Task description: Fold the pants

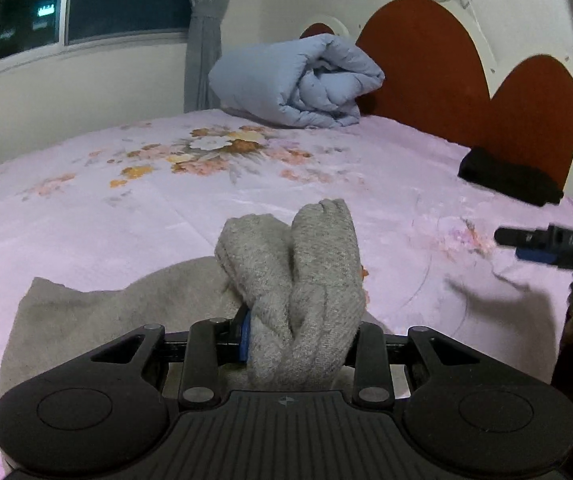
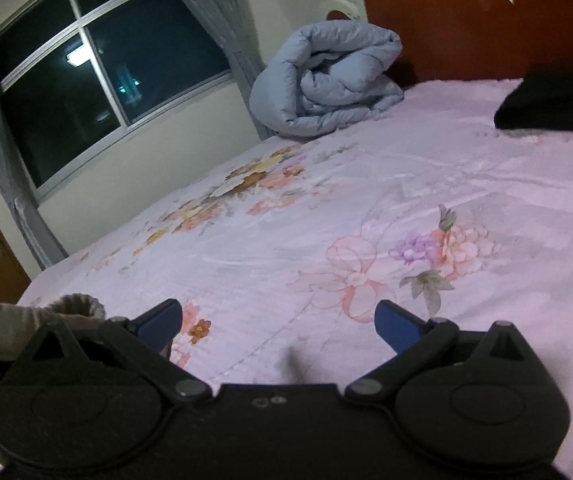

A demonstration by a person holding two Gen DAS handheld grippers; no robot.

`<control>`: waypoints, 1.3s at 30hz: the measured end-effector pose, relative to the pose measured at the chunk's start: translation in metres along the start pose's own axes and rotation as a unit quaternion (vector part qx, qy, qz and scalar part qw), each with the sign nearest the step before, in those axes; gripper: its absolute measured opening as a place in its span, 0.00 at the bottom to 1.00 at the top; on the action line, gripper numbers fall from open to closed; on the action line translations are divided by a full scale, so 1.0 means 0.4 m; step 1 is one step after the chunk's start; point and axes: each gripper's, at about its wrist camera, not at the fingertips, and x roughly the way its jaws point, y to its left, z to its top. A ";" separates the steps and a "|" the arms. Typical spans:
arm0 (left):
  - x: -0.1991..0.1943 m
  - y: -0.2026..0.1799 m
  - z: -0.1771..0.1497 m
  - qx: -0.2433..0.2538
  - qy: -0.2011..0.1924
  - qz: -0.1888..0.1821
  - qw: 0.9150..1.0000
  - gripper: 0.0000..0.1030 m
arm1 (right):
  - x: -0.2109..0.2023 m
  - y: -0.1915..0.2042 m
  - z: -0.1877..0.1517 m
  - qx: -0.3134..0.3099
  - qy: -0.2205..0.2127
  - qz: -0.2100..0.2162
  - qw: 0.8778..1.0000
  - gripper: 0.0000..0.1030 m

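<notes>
Grey knit pants point(image 1: 306, 280) lie bunched on the pink floral bedsheet point(image 1: 166, 208), near the front of the left wrist view. My left gripper point(image 1: 298, 340) is shut on a thick folded bundle of them, which stands up between the blue pads; the rest spreads flat to the left. My right gripper point(image 2: 278, 322) hovers open over the sheet with nothing between its blue fingers point(image 2: 396, 326). It also shows at the right edge of the left wrist view as the right gripper point(image 1: 542, 244). A bit of the grey pants point(image 2: 46, 312) shows at the lower left of the right wrist view.
A rolled light-blue duvet point(image 1: 298, 80) sits at the head of the bed against the red-and-white headboard point(image 1: 426, 60). A folded black garment point(image 1: 510, 178) lies at the far right by the headboard. A window and grey curtains point(image 2: 214, 20) line the left wall.
</notes>
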 end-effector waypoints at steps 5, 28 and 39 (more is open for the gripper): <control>-0.010 -0.043 0.004 0.026 -0.027 0.005 0.999 0.31 | 0.009 0.003 0.003 0.002 0.004 0.005 1.000 0.94; -0.288 0.385 -0.194 -0.297 -0.016 0.138 0.945 1.00 | 0.025 0.330 -0.031 -0.116 0.051 0.216 0.968 0.94; -0.292 0.390 -0.319 -0.340 0.024 0.127 0.932 1.00 | 0.137 0.348 -0.121 -0.189 0.200 0.143 0.951 0.33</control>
